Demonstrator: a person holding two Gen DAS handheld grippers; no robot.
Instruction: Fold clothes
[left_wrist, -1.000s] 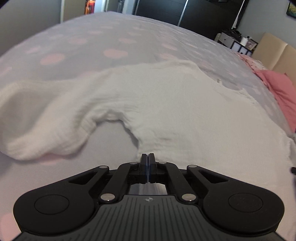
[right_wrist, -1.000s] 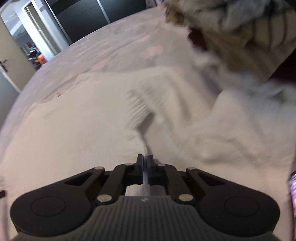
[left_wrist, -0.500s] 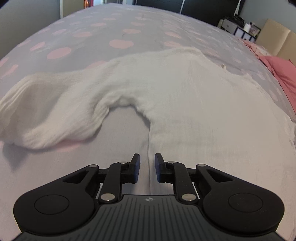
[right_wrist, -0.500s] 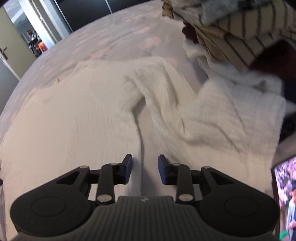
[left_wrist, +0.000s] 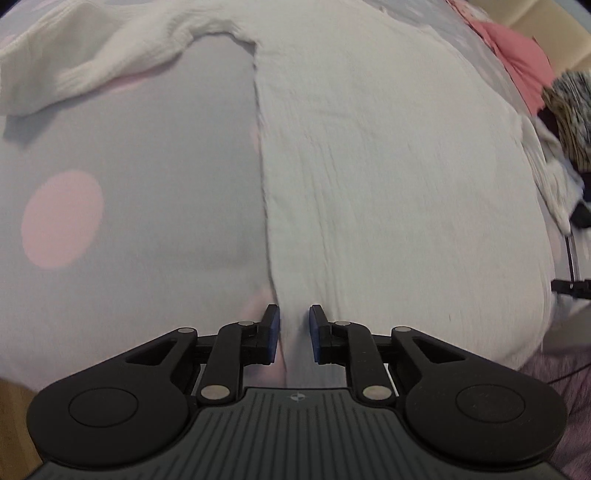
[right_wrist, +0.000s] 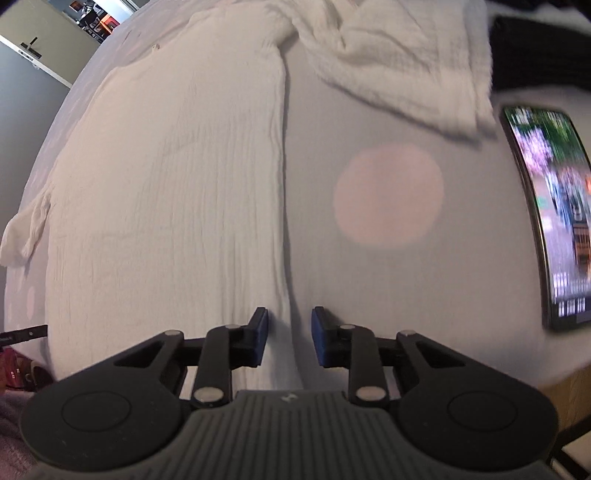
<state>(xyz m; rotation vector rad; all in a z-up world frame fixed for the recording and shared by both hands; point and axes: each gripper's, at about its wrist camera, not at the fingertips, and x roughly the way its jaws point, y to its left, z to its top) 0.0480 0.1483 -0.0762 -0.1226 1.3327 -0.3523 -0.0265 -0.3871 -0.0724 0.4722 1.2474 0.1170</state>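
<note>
A bed with a grey cover (left_wrist: 147, 229) dotted with pink spots carries a white garment (left_wrist: 388, 166) spread flat, sleeves lying out to left and right. A lit phone (right_wrist: 550, 221) lies at the right; pink bedding (left_wrist: 521, 70) lies far right.

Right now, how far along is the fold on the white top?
Done: the white top lies spread flat on the dotted bedspread, sleeves out to each side. In hand: nothing gripped; the left gripper and right gripper have open jaws straddling the garment's side edges near the hem. Left: every fold, sleeves included. No crease is visible yet.
</note>
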